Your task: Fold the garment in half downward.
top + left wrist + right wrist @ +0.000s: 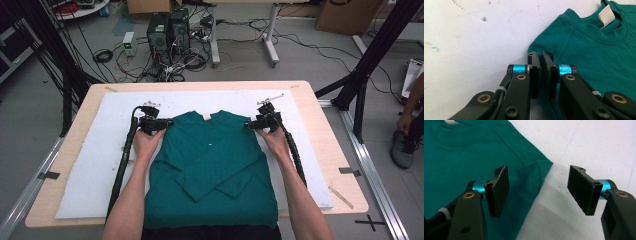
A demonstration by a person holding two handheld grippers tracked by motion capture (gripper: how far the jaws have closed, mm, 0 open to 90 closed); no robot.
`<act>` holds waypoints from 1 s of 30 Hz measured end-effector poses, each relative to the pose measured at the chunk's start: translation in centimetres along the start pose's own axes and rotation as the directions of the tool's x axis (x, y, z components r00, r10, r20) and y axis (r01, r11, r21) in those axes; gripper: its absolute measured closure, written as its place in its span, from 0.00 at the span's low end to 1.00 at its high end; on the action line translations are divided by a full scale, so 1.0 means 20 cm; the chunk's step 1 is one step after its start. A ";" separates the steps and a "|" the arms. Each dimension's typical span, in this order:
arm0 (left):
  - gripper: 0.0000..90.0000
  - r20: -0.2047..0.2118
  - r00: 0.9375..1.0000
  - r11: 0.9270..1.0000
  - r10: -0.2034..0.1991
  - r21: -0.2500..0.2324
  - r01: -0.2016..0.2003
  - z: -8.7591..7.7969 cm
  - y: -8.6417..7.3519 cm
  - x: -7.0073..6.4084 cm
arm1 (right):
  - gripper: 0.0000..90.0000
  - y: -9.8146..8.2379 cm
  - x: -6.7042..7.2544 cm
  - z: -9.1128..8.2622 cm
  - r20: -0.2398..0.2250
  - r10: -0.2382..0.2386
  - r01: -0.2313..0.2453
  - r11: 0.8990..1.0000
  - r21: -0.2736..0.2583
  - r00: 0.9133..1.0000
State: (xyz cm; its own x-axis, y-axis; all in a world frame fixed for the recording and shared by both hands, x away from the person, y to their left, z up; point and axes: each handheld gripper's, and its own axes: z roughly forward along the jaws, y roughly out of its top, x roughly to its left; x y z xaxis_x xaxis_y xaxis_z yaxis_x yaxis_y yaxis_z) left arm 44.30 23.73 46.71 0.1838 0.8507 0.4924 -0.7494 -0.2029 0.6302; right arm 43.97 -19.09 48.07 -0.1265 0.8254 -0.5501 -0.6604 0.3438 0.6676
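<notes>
A teal long-sleeved shirt (212,160) lies flat on a white sheet (110,150), collar away from me and both sleeves folded across its front. My left gripper (167,121) is at the shirt's left shoulder; in the left gripper view its jaws (540,53) are shut on the shoulder corner of the shirt (599,50), beside the collar's white label (606,15). My right gripper (247,124) is at the right shoulder. In the right gripper view it (537,173) stands open above the shoulder corner of the shirt (461,157), with nothing between its pads.
The white sheet covers most of a wooden table (340,150). The shirt's hem hangs over the near edge. Behind the table, computer towers (167,30) and loose cables lie on the floor. Black frame posts (370,55) stand at both sides. A person's shoe (402,147) is at the right.
</notes>
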 end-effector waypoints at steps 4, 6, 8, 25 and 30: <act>0.95 -0.003 1.000 1.000 0.004 0.002 -0.004 0.00 0.00 0.00 | 0.45 0.00 0.00 0.03 0.015 -0.015 0.015 1.000 -0.001 1.000; 0.95 -0.002 1.000 1.000 0.000 -0.002 0.000 0.00 0.00 0.00 | 0.48 0.00 0.01 0.04 0.011 -0.011 0.011 1.000 0.001 1.000; 0.95 -0.005 1.000 1.000 0.003 -0.002 -0.003 0.00 0.00 0.00 | 0.50 0.00 0.02 0.05 0.018 -0.018 0.018 1.000 0.004 1.000; 0.94 0.000 1.000 1.000 0.001 -0.003 -0.001 0.00 0.00 0.00 | 0.93 -0.01 0.03 0.06 0.007 0.008 -0.008 1.000 -0.021 1.000; 0.94 0.017 1.000 1.000 0.002 -0.001 -0.002 0.00 0.00 0.01 | 0.94 -0.01 0.01 0.05 -0.026 0.036 -0.037 0.999 -0.025 0.999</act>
State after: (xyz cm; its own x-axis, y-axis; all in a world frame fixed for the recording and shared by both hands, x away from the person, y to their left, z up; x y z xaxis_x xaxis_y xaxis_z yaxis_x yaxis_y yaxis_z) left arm 44.29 23.86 46.75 0.1934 0.8419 0.5038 -0.7503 -0.2039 0.6288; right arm 44.77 -18.62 48.35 -0.1690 0.8256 -0.5384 -0.6735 0.3021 0.6746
